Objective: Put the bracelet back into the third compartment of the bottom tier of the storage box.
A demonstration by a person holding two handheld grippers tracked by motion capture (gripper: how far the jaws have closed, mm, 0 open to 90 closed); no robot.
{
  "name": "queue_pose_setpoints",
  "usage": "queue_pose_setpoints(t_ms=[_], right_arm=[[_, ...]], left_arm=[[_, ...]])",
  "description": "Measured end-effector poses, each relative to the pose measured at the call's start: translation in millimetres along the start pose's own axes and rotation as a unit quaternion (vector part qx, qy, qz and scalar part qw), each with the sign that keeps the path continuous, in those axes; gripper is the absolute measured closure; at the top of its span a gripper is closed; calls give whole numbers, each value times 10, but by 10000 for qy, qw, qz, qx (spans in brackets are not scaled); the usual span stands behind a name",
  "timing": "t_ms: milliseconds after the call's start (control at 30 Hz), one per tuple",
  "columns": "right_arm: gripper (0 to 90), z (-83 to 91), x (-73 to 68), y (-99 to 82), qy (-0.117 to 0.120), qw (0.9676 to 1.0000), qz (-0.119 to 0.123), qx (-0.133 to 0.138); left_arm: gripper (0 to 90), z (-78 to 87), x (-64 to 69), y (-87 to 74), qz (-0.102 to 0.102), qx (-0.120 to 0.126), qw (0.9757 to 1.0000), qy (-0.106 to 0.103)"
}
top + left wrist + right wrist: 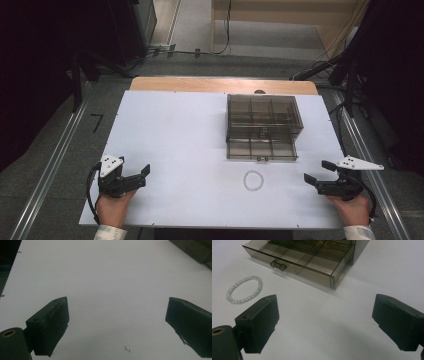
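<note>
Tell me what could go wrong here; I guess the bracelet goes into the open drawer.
1. The bracelet lies flat on the table; the right tool, open, may slide it or catch just a few beads.
2. The drawer has small compartments; part of the bracelet could hang over a divider or the front.
3. The box looks light, so a nudge could shift it.

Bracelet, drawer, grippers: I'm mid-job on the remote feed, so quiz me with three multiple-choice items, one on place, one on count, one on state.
1. Where does the bead bracelet lie?
A. inside the drawer
B. on the table in front of the drawer
C. between the left gripper's jaws

2. How many compartments span the open drawer?
A. three
B. five
C. one

3. How do the left gripper and right gripper stand?
A. both shut
B. left shut, right open
C. both open

Answers: 1 B, it rests on bare white table. 2 A, two dividers show. 3 C, jaws are wide apart and empty.
</note>
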State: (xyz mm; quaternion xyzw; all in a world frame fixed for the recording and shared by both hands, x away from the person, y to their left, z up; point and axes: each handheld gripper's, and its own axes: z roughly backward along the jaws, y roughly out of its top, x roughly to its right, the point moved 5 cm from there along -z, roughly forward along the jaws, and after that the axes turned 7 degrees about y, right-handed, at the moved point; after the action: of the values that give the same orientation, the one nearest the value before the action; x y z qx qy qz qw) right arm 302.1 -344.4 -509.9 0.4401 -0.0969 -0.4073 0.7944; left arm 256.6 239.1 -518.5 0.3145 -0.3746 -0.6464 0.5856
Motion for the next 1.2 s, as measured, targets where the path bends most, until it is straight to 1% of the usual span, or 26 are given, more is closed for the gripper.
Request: queue_pose_setpoints(t_ms=[167, 500, 600, 933, 967, 1000, 1200], right_arm=[[59, 1, -2, 3, 2, 10000, 5, 5], [59, -5, -8, 5, 26, 10000, -1, 11], [60, -21, -27, 6, 90, 10000, 24, -20], [60, -58, -82, 20, 162, 9998, 79, -72], [94, -73, -89, 21, 200, 9997, 113, -93], [109, -74, -99, 19, 204, 9996, 141, -95], [109, -90, -147, 41, 232, 9995, 175, -77]], left_arm=[[56, 8, -2, 2, -9, 23, 10000, 29], [57, 10, 0, 2, -7, 19, 10000, 22], [63, 7, 4, -2, -19, 6, 10000, 6], [63, 1, 6, -10, -48, -26, 10000, -6], [63, 2, 8, -10, -47, -25, 10000, -5], [63, 2, 8, -9, -49, -19, 10000, -4], [63, 6, 4, -11, -47, -20, 10000, 2]])
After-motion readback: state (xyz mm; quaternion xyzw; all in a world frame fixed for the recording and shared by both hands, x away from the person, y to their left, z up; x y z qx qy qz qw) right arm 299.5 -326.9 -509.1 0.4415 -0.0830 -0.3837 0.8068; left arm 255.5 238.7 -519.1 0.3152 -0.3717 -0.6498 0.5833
